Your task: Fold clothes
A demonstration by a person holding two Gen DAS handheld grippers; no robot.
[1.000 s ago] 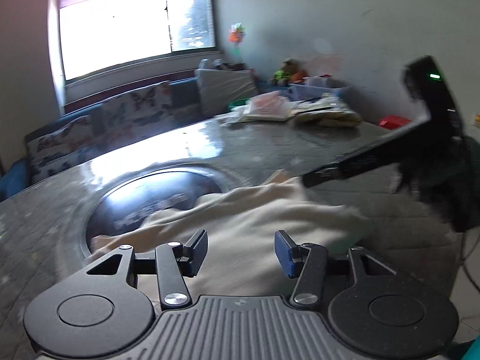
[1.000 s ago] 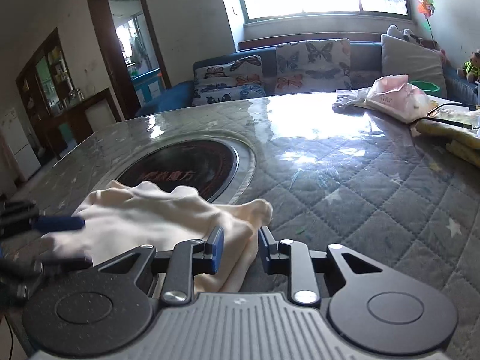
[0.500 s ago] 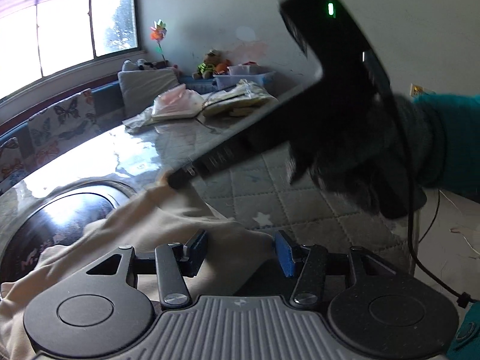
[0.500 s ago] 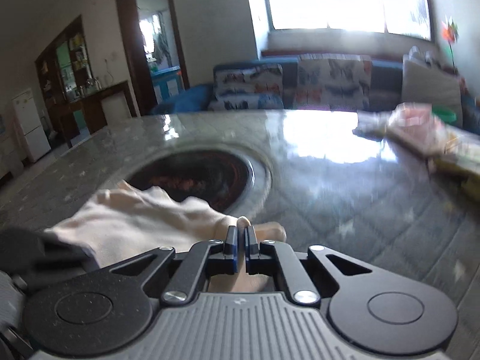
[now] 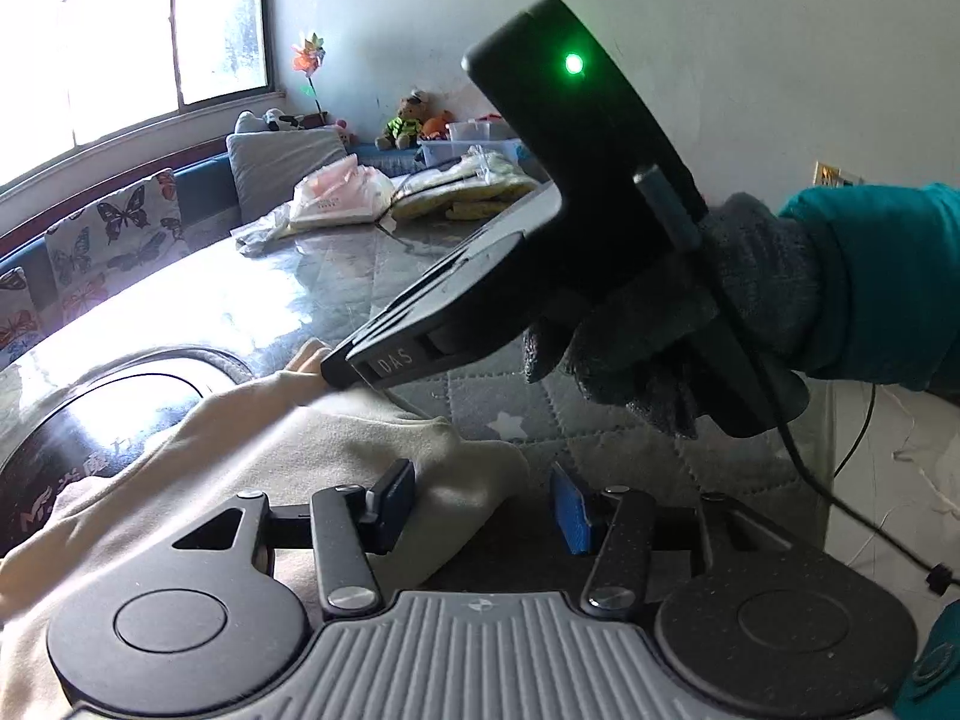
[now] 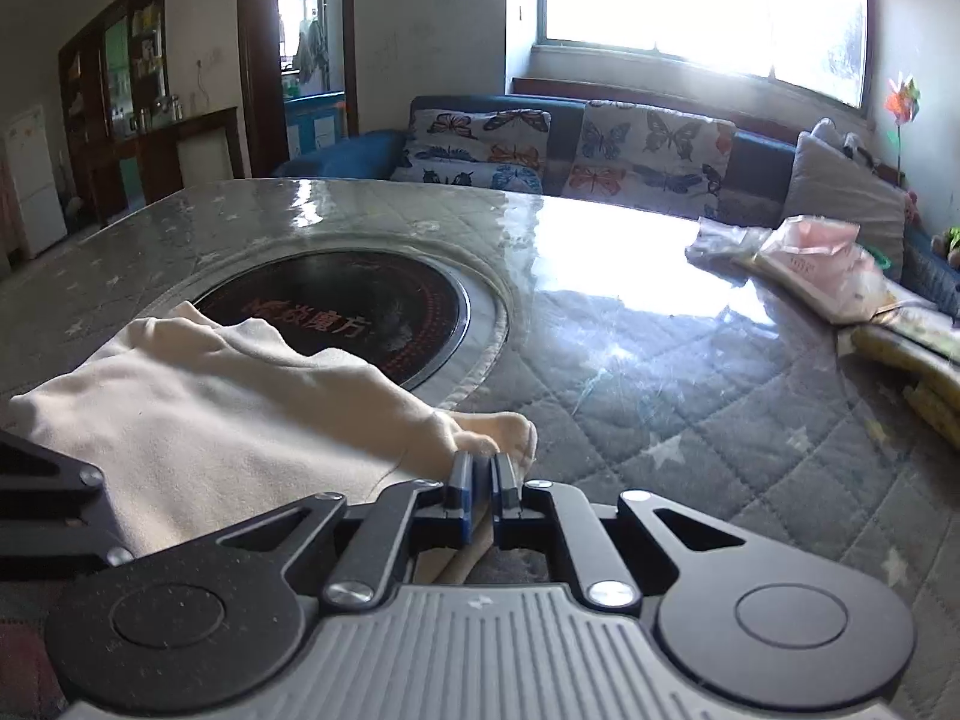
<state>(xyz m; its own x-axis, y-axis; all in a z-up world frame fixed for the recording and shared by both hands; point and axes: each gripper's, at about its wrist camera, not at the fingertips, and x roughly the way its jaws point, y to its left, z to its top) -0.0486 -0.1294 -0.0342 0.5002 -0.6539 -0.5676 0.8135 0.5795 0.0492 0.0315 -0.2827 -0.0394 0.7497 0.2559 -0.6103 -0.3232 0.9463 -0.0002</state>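
Observation:
A cream garment point(image 5: 252, 468) lies bunched on the quilted grey table, partly over a round black cooktop inset point(image 6: 360, 312). My left gripper point(image 5: 483, 501) is open, its fingers on either side of the garment's near corner. My right gripper point(image 6: 480, 480) is shut on the garment's point(image 6: 210, 420) far corner, low over the table. In the left wrist view the right gripper body point(image 5: 540, 228) and a gloved hand point(image 5: 690, 330) fill the upper right, with the tip at the cloth edge.
The table point(image 6: 690, 408) carries plastic-wrapped packages point(image 6: 810, 264) and yellow cloths point(image 6: 912, 360) at the far right. A sofa with butterfly cushions point(image 6: 570, 144) runs behind under the window. A cable point(image 5: 840, 480) hangs from the right gripper.
My right gripper closed on the garment's corner and has lifted it slightly. The left gripper swung right to the garment's near corner and stays open.

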